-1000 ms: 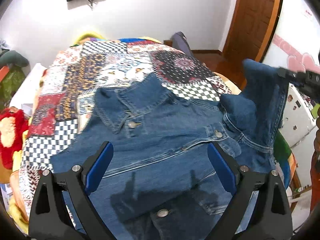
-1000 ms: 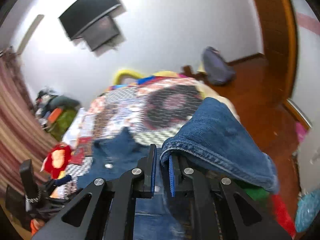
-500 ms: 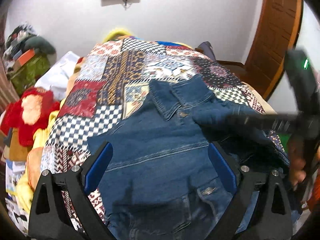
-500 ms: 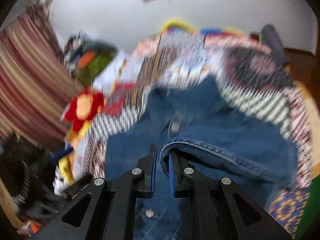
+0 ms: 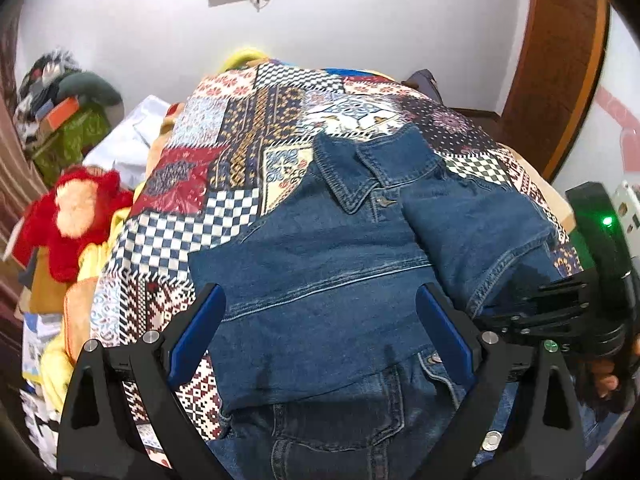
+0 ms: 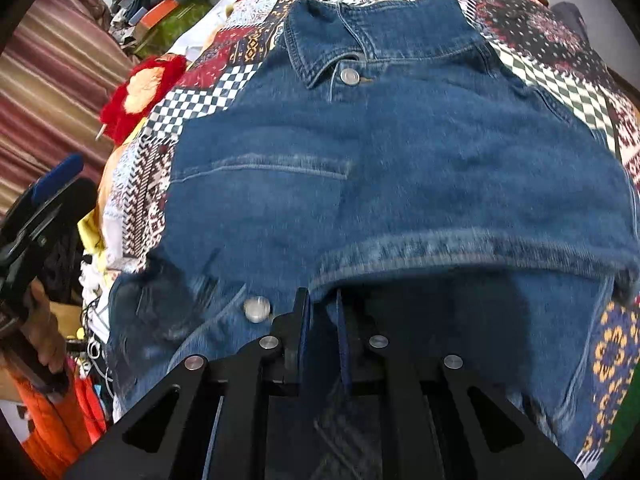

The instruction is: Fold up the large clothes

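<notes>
The denim jacket (image 5: 320, 280) lies front-up on the patchwork bedspread (image 5: 240, 140), collar toward the wall. The right claw (image 6: 320, 312) is nearly closed, pinching the cuff of the sleeve (image 6: 480, 184) folded across the jacket's chest. The left claw (image 5: 320, 332) hangs over the jacket's lower front, spread wide and gripping nothing. A red plush toy (image 5: 76, 212) sits beside the bedspread

Blue denim jacket (image 5: 320, 280) lies on the patchwork-quilted bed (image 5: 248, 152), collar toward the wall, sleeve (image 5: 472, 224) folded over its right side; red plush toy (image 5: 72, 216) left of bed.
</notes>
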A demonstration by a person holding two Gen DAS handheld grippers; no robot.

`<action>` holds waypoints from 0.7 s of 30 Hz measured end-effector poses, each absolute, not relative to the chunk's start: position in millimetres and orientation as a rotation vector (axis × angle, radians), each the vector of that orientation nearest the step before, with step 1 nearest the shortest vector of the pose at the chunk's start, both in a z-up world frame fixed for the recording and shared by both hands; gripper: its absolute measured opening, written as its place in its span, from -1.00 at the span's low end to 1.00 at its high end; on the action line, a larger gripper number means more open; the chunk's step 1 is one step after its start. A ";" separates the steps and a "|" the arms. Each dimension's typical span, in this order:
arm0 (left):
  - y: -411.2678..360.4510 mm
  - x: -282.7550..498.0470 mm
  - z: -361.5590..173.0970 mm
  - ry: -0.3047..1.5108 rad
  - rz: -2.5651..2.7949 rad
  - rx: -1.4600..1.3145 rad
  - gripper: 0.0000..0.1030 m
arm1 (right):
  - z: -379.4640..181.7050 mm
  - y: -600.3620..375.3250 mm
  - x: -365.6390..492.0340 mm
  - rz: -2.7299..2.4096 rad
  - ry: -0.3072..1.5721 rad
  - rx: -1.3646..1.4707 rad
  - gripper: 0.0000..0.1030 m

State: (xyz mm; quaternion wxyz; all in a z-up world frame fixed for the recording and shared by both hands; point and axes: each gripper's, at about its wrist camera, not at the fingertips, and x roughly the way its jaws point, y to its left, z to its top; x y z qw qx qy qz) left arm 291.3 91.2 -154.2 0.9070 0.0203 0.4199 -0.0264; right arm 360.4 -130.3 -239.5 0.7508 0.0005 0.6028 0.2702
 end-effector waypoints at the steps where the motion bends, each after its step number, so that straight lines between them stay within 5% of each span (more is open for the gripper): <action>1: 87.0 291.0 -152.3 0.861 -0.057 0.055 0.87 | -236.3 -135.4 357.6 0.587 1.313 0.011 -0.82; 21: -80.9 344.9 -133.5 0.806 -0.289 0.271 0.98 | -120.1 -320.4 338.7 0.254 0.872 0.062 -0.82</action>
